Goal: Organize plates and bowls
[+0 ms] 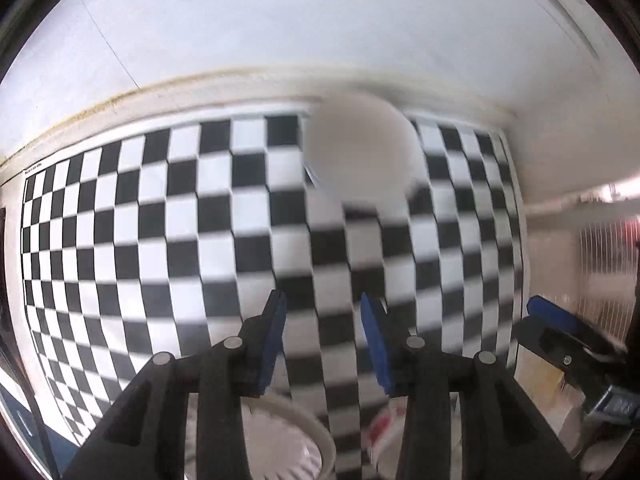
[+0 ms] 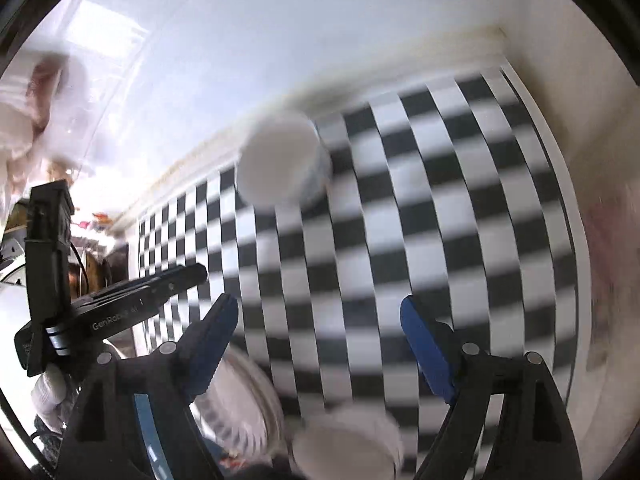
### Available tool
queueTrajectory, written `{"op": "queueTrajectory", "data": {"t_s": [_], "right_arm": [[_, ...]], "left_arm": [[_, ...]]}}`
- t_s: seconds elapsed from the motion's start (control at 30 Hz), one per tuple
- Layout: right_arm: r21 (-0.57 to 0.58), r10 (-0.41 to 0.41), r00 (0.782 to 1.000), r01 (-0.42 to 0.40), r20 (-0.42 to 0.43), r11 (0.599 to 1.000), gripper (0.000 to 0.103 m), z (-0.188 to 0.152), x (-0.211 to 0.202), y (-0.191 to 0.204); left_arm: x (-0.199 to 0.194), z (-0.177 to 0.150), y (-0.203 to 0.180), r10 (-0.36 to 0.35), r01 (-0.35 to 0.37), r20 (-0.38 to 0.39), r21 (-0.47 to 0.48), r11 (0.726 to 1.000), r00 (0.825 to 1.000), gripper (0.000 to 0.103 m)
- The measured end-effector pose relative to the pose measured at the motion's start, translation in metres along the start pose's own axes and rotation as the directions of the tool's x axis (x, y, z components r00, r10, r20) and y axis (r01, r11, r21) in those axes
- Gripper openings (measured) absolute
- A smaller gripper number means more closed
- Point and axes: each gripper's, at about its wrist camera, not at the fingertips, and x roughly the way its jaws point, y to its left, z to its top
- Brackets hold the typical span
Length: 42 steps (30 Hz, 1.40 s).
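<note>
Both views are motion-blurred. In the left wrist view my left gripper (image 1: pixel 323 312) is open and empty above a black-and-white checkered mat (image 1: pixel 160 220). A white bowl (image 1: pixel 360 148) sits at the mat's far edge. A white ridged plate (image 1: pixel 288 440) lies under the fingers at the bottom. My right gripper shows at the right edge (image 1: pixel 560 332). In the right wrist view my right gripper (image 2: pixel 320 312) is open wide and empty. The white bowl (image 2: pixel 280 160) is far ahead. A ridged plate (image 2: pixel 240 408) and another white bowl (image 2: pixel 348 444) lie near the bottom. My left gripper (image 2: pixel 120 296) is at the left.
A white wall (image 1: pixel 320 20) rises behind the mat. A white rack-like thing (image 1: pixel 600 272) stands at the right of the mat. A red-and-white item (image 1: pixel 384 428) lies near the left gripper's right finger. Cluttered shelves (image 2: pixel 92 220) show at the far left.
</note>
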Motion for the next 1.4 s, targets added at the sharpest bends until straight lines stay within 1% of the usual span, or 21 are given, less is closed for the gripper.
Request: {"op": "queueTrajectory", "data": {"t_s": [0.07,0.1,0.13,0.17,0.27,0.3,0.33,0.4,0.47,0.57,0.63,0.67,0.7,0.73,0.77,0.87,1.03,1.2,1.37,1.4], "right_arm": [[-0.017,0.006,1.000,-0.006,0.017,1.000,0.086,0.025,0.013,0.007],[-0.020,-0.002,1.000,0.003,0.009,1.000,0.085,0.039,0.023,0.009],[-0.016,-0.009,1.000,0.009,-0.002,1.000,0.085,0.051,0.034,0.010],[-0.013,-0.001,1.000,0.000,-0.014,1.000,0.085,0.061,0.044,0.011],[0.013,-0.014,0.998,0.015,-0.058,1.000,0.083,0.088,0.075,0.009],[0.021,-0.007,0.997,0.008,-0.073,1.000,0.078,0.094,0.083,0.007],[0.036,-0.002,0.995,0.006,-0.095,0.999,0.074,0.101,0.094,0.005],[0.054,0.002,0.993,0.005,-0.120,0.999,0.072,0.105,0.107,0.001],[0.066,0.007,0.990,0.003,-0.143,0.998,0.067,0.109,0.121,-0.002],[0.090,0.015,0.987,0.000,-0.159,0.996,0.053,0.109,0.134,-0.005],[0.100,0.005,0.986,0.013,-0.169,0.995,0.034,0.109,0.140,-0.008],[0.103,-0.010,0.985,0.028,-0.171,0.994,0.030,0.110,0.143,-0.009],[0.106,-0.029,0.985,0.047,-0.171,0.993,0.022,0.111,0.145,-0.011],[0.110,-0.048,0.984,0.067,-0.169,0.992,0.014,0.113,0.146,-0.013],[0.112,-0.059,0.984,0.079,-0.169,0.991,0.014,0.113,0.147,-0.014],[0.126,-0.048,0.984,0.070,-0.170,0.990,0.013,0.114,0.146,-0.020],[0.116,-0.050,0.985,0.070,-0.164,0.991,0.012,0.111,0.138,-0.019],[0.096,-0.050,0.987,0.066,-0.152,0.993,0.012,0.103,0.121,-0.011],[0.075,-0.043,0.991,0.053,-0.127,0.996,0.012,0.088,0.095,0.000],[0.072,-0.043,0.992,0.052,-0.120,0.996,0.012,0.084,0.088,0.002]], "left_arm": [[0.010,0.027,0.014,-0.020,0.020,-0.005,-0.042,0.999,1.000,0.036],[0.015,0.034,0.017,-0.026,0.026,-0.009,-0.051,0.998,1.000,0.036],[0.024,0.048,0.022,-0.040,0.038,-0.023,-0.066,0.997,0.999,0.036],[0.031,0.057,0.026,-0.048,0.045,-0.034,-0.075,0.996,0.998,0.036],[0.051,0.073,0.029,-0.075,0.068,-0.067,-0.095,0.993,0.995,0.036],[0.060,0.081,0.032,-0.088,0.080,-0.082,-0.104,0.991,0.993,0.036],[0.066,0.082,0.032,-0.091,0.082,-0.086,-0.108,0.991,0.992,0.036],[0.078,0.090,0.032,-0.103,0.093,-0.103,-0.105,0.990,0.989,0.036],[0.090,0.096,0.028,-0.099,0.087,-0.121,-0.094,0.992,0.988,0.036],[0.100,0.099,0.023,-0.094,0.084,-0.136,-0.078,0.993,0.986,0.036],[0.107,0.101,0.022,-0.093,0.084,-0.141,-0.072,0.994,0.986,0.034],[0.109,0.102,0.021,-0.093,0.084,-0.137,-0.070,0.994,0.986,0.026],[0.111,0.102,0.019,-0.095,0.086,-0.138,-0.068,0.994,0.986,0.024],[0.113,0.101,0.019,-0.102,0.093,-0.141,-0.069,0.993,0.985,0.017],[0.116,0.102,0.016,-0.100,0.091,-0.140,-0.073,0.993,0.985,0.015],[0.113,0.099,0.016,-0.093,0.085,-0.123,-0.072,0.994,0.988,0.015],[0.108,0.094,0.011,-0.082,0.076,-0.109,-0.059,0.995,0.991,0.015],[0.092,0.087,0.005,-0.091,0.087,-0.085,-0.051,0.995,0.992,0.015],[0.066,0.069,-0.010,-0.081,0.080,-0.058,-0.016,0.997,0.995,0.015],[0.061,0.067,-0.008,-0.081,0.081,-0.055,-0.009,0.997,0.995,0.015]]}}
